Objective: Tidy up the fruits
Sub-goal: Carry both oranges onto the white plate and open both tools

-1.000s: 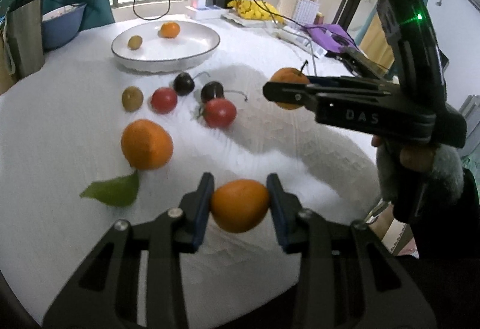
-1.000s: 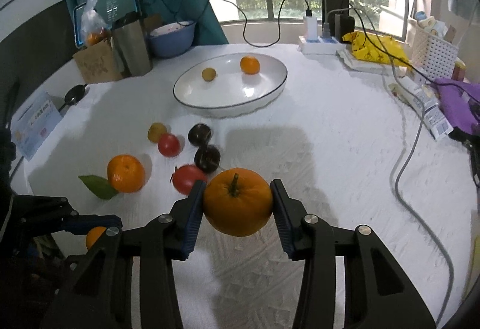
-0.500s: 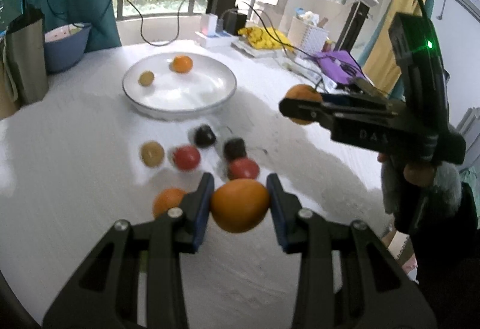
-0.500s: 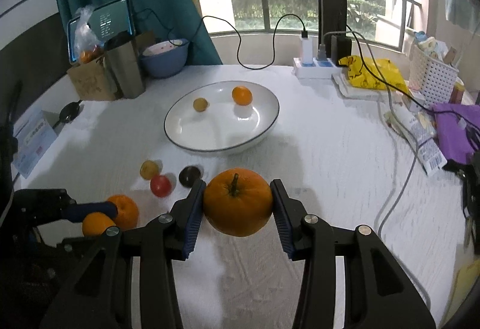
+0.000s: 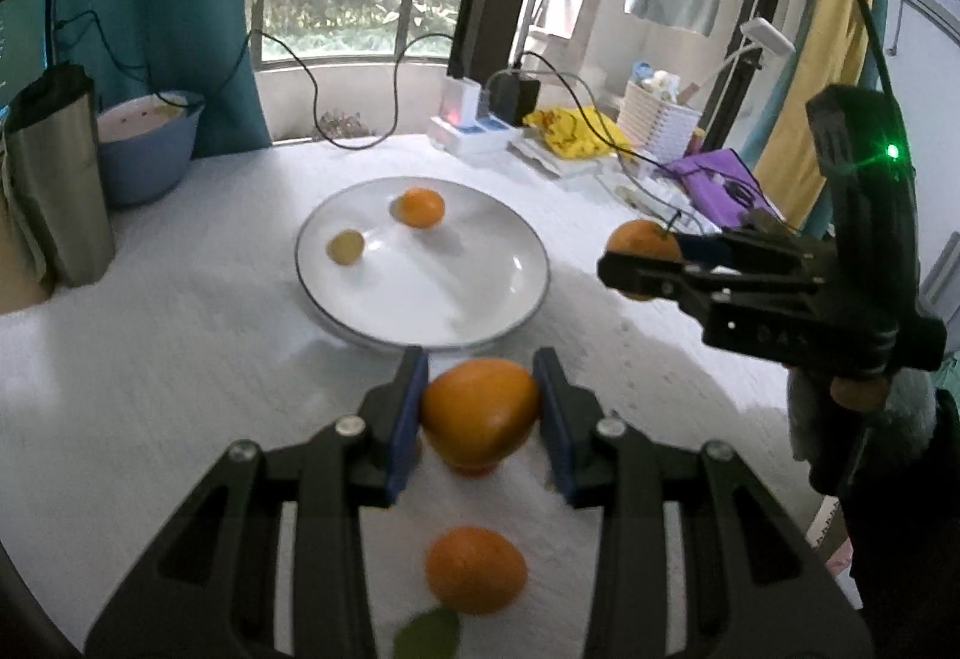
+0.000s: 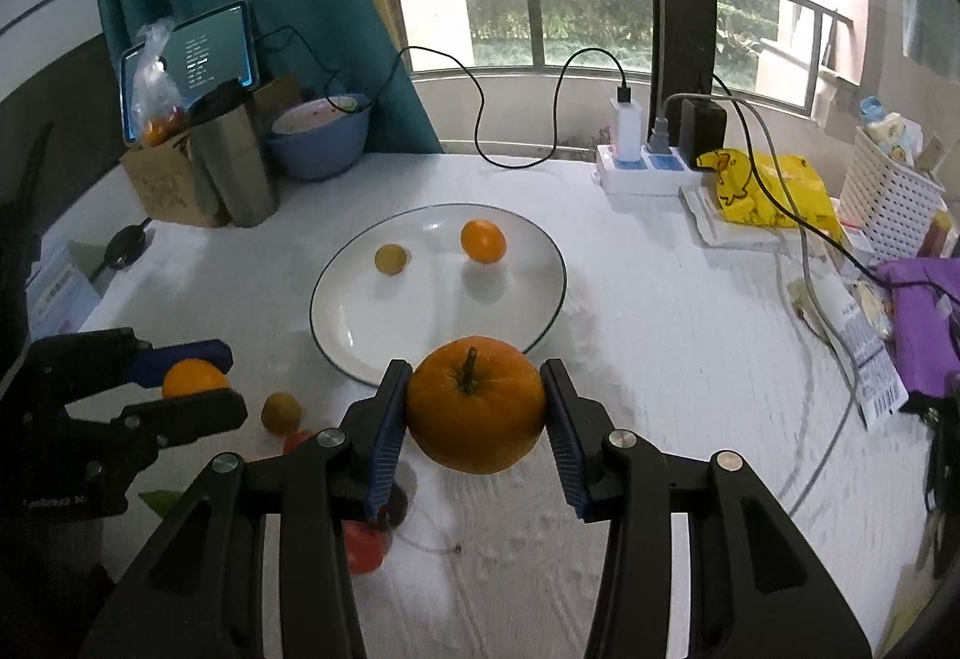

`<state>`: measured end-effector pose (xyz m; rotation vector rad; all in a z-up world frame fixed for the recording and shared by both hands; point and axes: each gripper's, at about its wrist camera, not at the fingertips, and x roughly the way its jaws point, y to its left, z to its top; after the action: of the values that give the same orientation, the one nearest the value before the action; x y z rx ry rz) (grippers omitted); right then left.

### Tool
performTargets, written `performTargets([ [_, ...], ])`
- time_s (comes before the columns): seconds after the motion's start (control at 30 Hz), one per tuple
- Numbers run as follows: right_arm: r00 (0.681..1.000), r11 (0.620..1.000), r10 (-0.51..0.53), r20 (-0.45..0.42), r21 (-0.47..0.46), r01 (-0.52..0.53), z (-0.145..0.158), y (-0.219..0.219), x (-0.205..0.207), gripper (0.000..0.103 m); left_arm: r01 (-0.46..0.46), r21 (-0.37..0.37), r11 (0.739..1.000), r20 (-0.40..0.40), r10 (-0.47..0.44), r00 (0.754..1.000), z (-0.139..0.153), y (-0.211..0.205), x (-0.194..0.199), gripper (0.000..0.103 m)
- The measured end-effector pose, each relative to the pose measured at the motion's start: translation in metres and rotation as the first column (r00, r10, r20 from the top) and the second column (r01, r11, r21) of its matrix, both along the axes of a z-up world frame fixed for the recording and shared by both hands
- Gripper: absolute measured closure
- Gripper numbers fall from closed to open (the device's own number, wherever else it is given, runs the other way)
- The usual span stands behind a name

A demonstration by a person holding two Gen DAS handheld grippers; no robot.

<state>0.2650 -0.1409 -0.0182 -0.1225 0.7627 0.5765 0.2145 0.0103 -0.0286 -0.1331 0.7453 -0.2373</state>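
Observation:
My left gripper [image 5: 480,413] is shut on a small orange [image 5: 478,415], held in the air just short of the white plate [image 5: 516,293]. My right gripper [image 6: 474,404] is shut on a larger orange with a stem [image 6: 476,404], also near the plate's [image 6: 540,323] front rim. On the plate lie a small orange [image 6: 483,240] and a yellowish-green fruit [image 6: 391,259]. Another orange [image 5: 476,569] with a green leaf [image 5: 429,632] rests on the white tablecloth below my left gripper. A green fruit [image 6: 281,412] and red fruits [image 6: 363,548] lie on the cloth, partly hidden by my right gripper's fingers.
At the back left stand a steel tumbler [image 6: 234,167], a blue bowl [image 6: 318,137], a cardboard box and a tablet [image 6: 189,59]. A power strip [image 6: 642,167] with cables, a yellow bag, a white basket [image 6: 888,197] and a purple pouch crowd the back right.
Both grippers have risen and moved forward toward the plate, each still holding its orange. The loose fruits on the cloth have slid down and behind the fingers in both views.

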Motion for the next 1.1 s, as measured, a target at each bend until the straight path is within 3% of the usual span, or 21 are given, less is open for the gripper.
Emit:
performTargets([
  [0.47, 1.000, 1.000, 0.008, -0.010, -0.009, -0.008, -0.003, 0.025, 0.040, 0.057, -0.019, 0.006, 1.000, 0.010, 0.019, 1.000, -0.009, 0.025, 0.054, 0.066],
  [0.83, 1.000, 0.999, 0.017, -0.019, -0.038, -0.018, -0.021, 0.044, 0.073, 0.057, -0.012, 0.024, 1.000, 0.033, 0.011, 0.999, -0.015, 0.032, 0.104, 0.066],
  [1.1, 0.999, 0.997, -0.014, -0.029, -0.073, 0.011, -0.039, 0.051, 0.101, 0.057, -0.034, 0.040, 0.999, 0.001, 0.033, 0.999, -0.025, 0.033, 0.146, 0.066],
])
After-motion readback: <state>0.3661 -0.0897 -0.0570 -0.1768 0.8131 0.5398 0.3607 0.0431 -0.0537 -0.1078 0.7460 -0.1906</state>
